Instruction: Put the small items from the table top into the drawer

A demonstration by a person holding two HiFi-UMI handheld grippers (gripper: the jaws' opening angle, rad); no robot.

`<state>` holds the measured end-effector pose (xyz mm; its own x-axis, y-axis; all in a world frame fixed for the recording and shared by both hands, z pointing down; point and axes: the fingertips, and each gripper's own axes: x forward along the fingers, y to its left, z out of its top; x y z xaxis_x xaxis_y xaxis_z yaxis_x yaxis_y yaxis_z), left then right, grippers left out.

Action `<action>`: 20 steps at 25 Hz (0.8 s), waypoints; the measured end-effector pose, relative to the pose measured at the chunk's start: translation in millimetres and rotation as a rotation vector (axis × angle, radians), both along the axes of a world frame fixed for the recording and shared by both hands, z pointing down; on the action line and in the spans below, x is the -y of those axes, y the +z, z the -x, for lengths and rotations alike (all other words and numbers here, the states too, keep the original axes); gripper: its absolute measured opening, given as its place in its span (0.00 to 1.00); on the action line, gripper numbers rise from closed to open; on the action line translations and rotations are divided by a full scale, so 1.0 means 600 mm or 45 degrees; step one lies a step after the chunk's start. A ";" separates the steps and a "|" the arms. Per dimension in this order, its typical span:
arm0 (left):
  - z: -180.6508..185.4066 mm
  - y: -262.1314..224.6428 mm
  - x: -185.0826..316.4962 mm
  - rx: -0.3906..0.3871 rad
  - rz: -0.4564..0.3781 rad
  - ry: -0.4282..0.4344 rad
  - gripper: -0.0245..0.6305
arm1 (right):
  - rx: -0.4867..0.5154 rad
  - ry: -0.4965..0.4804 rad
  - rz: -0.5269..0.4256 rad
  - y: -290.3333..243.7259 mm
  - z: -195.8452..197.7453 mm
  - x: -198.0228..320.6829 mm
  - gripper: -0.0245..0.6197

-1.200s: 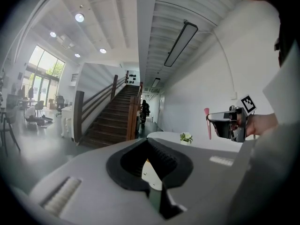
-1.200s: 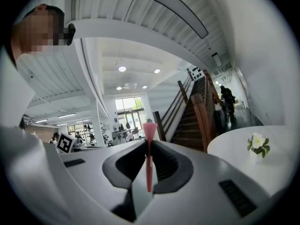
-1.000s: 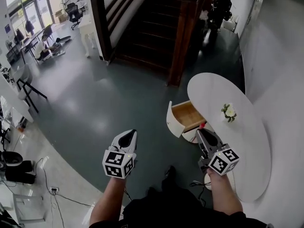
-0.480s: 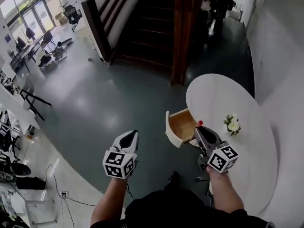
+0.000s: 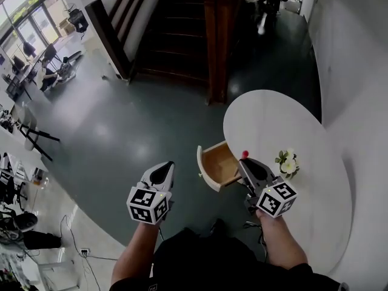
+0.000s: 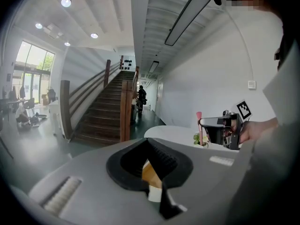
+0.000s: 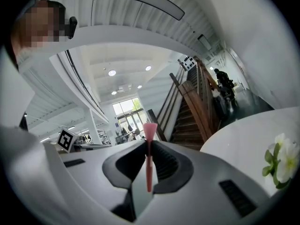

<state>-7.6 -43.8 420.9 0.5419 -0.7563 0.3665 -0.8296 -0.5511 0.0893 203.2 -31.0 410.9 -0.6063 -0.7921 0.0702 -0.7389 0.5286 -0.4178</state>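
My right gripper (image 5: 247,162) is shut on a thin pink peg (image 7: 149,157) with a flared top, which sticks up between the jaws. In the head view its red tip (image 5: 245,154) shows at the edge of the white oval table (image 5: 267,123), beside the open wooden drawer (image 5: 219,162). My left gripper (image 5: 160,172) hangs over the floor left of the drawer, jaws shut with nothing between them. The left gripper view also shows the right gripper (image 6: 220,130) with the peg (image 6: 199,125).
A small bunch of white flowers (image 5: 287,163) stands on the table just right of my right gripper. A dark wooden staircase (image 5: 176,29) with a post (image 5: 217,47) rises beyond the table. A white wall (image 5: 357,71) runs along the right.
The view has shifted, so table and drawer sit further left and lower. My right gripper with the peg has moved from the drawer's near corner to its right side.
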 end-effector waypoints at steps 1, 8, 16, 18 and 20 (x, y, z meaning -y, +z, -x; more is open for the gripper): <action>-0.006 0.002 0.007 -0.002 0.003 0.011 0.03 | -0.001 0.005 0.005 0.002 -0.004 0.005 0.12; -0.007 0.017 0.058 -0.030 0.013 0.063 0.03 | -0.028 0.043 0.042 0.022 0.005 0.041 0.12; 0.047 0.033 0.170 -0.083 0.023 0.178 0.03 | -0.083 0.179 0.071 0.027 0.050 0.125 0.12; 0.078 0.032 0.209 -0.092 0.014 0.194 0.03 | -0.099 0.214 0.077 0.029 0.073 0.153 0.12; 0.111 0.033 0.245 -0.095 0.002 0.221 0.03 | -0.120 0.247 0.083 0.029 0.101 0.180 0.12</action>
